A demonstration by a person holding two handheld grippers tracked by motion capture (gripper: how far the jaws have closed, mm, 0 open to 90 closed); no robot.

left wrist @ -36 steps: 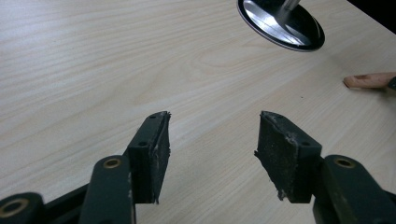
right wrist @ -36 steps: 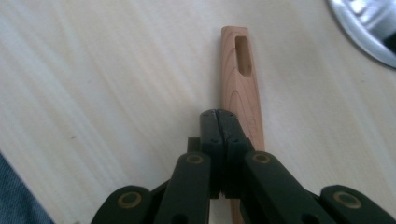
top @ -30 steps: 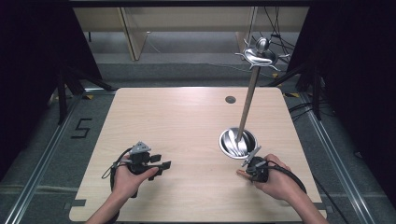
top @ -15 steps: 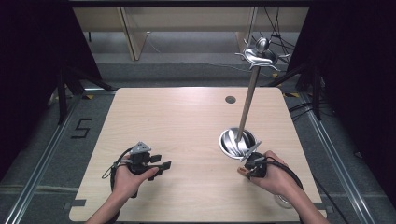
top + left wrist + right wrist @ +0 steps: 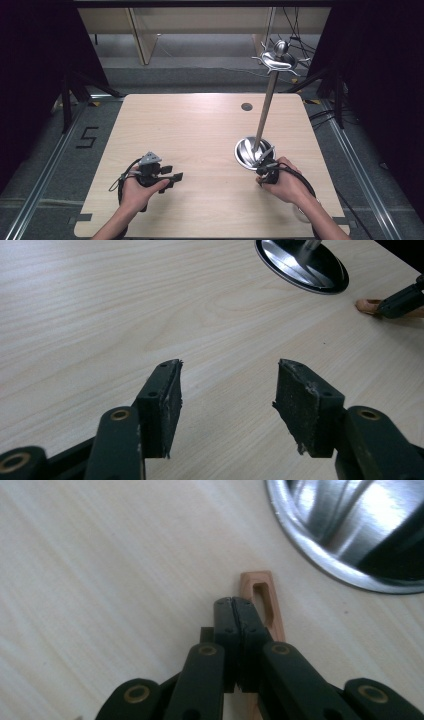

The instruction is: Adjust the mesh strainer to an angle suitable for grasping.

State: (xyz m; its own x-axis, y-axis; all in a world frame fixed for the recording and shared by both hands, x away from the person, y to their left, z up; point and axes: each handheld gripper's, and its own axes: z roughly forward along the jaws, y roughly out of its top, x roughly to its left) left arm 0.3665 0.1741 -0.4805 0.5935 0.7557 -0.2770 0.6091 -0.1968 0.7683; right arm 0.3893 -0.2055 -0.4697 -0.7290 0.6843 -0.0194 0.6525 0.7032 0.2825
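Observation:
A shiny metal stand rests its round base (image 5: 251,152) on the table's right side; its pole (image 5: 265,110) leans up to a top (image 5: 280,59) with several hooks. My right gripper (image 5: 265,167) sits low at the base's near edge. Its jaws (image 5: 233,602) are pressed together with nothing between them. A small slotted wooden piece (image 5: 260,597) lies on the table along their right side, partly under them. My left gripper (image 5: 172,176) is held at the near left, and its jaws (image 5: 227,390) stand open over bare wood. The left gripper view also shows the base (image 5: 302,265).
The light wooden table (image 5: 200,130) has a dark round hole (image 5: 246,106) near its far edge. Dark curtains flank it, and cables lie on the floor behind the stand. A cable trails from each gripper toward the person.
The right hand has crept a little farther from the person, closer to the stand's base. The left hand and its gripper have stayed put.

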